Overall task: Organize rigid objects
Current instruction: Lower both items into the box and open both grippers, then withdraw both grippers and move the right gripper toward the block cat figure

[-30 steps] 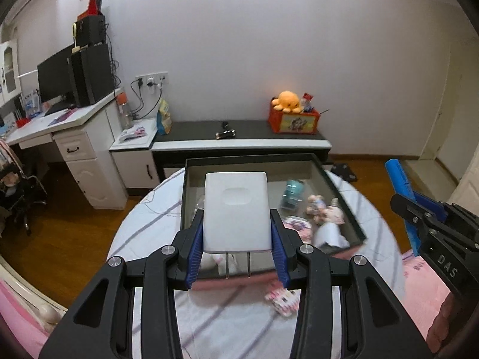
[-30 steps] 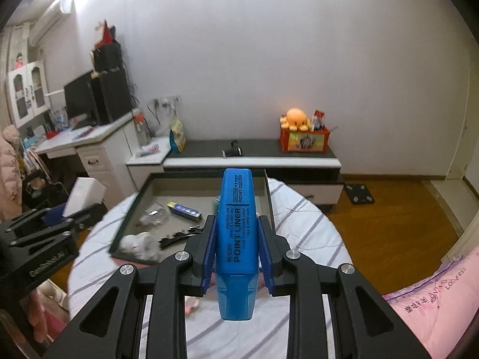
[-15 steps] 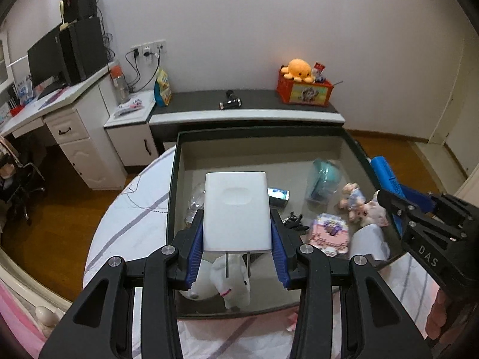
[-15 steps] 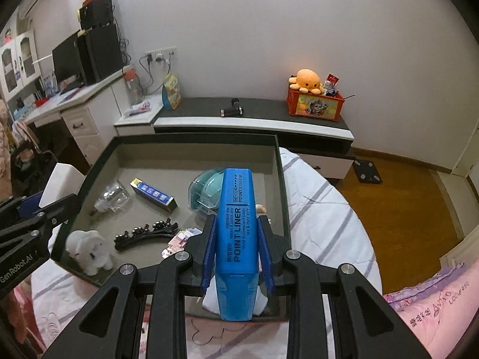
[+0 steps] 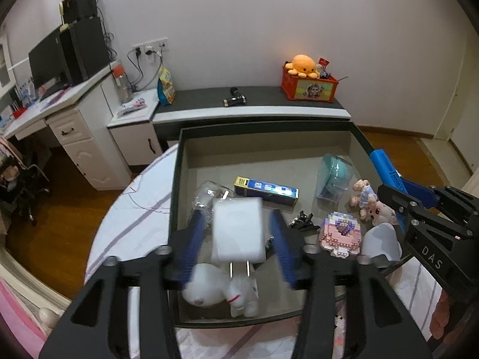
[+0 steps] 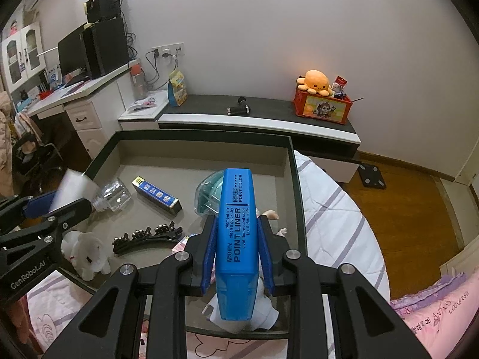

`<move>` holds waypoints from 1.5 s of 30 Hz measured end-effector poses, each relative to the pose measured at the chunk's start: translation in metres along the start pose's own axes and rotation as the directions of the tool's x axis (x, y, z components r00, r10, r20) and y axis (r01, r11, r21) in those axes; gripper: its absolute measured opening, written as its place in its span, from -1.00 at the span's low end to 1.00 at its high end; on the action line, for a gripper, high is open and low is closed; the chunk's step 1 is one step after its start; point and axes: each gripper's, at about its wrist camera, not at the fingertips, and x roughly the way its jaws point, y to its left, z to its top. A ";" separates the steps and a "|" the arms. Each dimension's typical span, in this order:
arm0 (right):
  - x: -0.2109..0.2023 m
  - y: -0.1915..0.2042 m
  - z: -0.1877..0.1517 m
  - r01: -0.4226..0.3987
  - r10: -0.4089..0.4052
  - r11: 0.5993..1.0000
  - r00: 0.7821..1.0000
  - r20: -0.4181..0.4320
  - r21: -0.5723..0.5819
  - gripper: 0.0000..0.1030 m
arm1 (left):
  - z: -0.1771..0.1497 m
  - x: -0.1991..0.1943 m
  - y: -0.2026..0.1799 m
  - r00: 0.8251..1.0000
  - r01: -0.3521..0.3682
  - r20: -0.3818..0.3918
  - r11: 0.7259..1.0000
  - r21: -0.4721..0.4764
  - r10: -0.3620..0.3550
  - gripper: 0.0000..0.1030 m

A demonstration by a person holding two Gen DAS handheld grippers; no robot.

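A dark tray on the table is holding, left to right, a clear bottle, white plush dog, blue box, black hair clip, teal dispenser and pink doll. Over it, the left gripper fingers are opening, blurred, the white charger lying loose between them. The right gripper fingers are clamping the blue highlighter above the tray's right side.
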 end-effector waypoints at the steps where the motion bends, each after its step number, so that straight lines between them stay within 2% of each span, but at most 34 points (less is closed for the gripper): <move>1: 0.000 0.000 0.000 -0.001 0.001 1.000 1.000 0.000 -0.003 -0.41 | 0.000 -0.001 0.000 1.000 -0.001 0.012 1.000 0.001 0.001 0.58; 2: -0.001 0.000 0.000 0.001 -0.001 1.000 1.000 0.003 -0.004 -0.07 | 0.000 -0.003 0.001 1.000 0.001 0.027 1.000 -0.003 0.000 0.85; 3: -0.002 0.000 0.001 0.013 -0.012 1.000 1.000 0.013 -0.007 0.18 | 0.001 -0.005 0.002 0.999 0.003 0.043 1.000 -0.010 -0.002 0.90; 4: -0.004 0.001 0.001 0.025 -0.025 1.000 0.999 0.029 -0.008 0.60 | 0.001 -0.007 0.004 0.999 0.003 0.051 1.000 -0.015 -0.002 0.92; 5: -0.007 0.001 0.000 0.038 -0.038 0.999 0.998 0.047 -0.010 0.64 | 0.001 -0.008 0.004 0.999 0.000 0.053 1.000 -0.015 0.001 0.92; 12: -0.007 -0.001 0.000 0.036 -0.036 0.999 0.999 0.038 -0.011 0.64 | 0.001 0.001 0.009 0.999 -0.023 0.023 1.000 -0.020 0.023 0.92; 18: 0.003 -0.003 -0.001 0.039 -0.039 0.999 0.999 0.008 0.000 0.64 | 0.001 0.003 0.007 0.999 -0.030 0.022 1.000 -0.007 0.030 0.92; 27: -0.007 -0.004 -0.003 0.048 -0.048 0.999 0.999 0.014 0.008 0.64 | -0.002 -0.003 0.003 0.999 -0.047 0.027 0.999 -0.002 0.047 0.92; 37: -0.073 0.001 -0.014 0.093 -0.094 0.996 0.989 0.111 0.009 0.64 | -0.014 -0.064 0.000 0.992 -0.050 0.113 0.999 -0.006 0.050 0.92; 45: -0.145 0.014 -0.036 0.149 -0.147 0.989 0.971 0.190 0.004 0.64 | -0.039 -0.145 -0.005 0.972 -0.048 0.230 0.999 -0.003 0.047 0.94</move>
